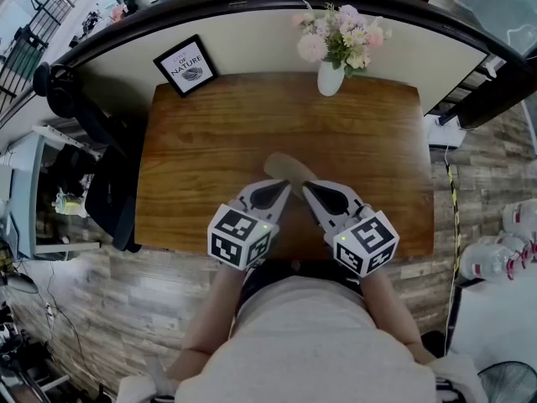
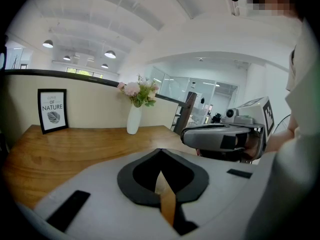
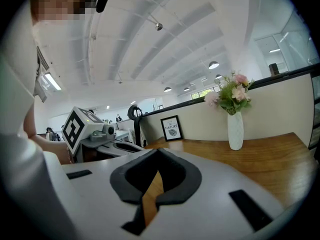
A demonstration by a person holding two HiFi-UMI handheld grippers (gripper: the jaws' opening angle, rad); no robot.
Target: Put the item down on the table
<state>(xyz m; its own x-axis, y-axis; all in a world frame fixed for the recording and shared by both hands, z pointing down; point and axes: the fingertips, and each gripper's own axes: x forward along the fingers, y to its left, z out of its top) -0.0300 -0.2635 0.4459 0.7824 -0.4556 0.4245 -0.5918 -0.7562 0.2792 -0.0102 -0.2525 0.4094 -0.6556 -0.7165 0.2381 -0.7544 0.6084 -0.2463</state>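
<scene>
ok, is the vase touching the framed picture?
Apart. Head view shows the vase and framed picture well separated along the table back edge, bare wood between.

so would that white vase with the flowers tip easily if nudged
Probably: the white vase is tall and narrow, and the flowers spread wide above it. It looks glazed, so likely slippery and breakable.
</scene>
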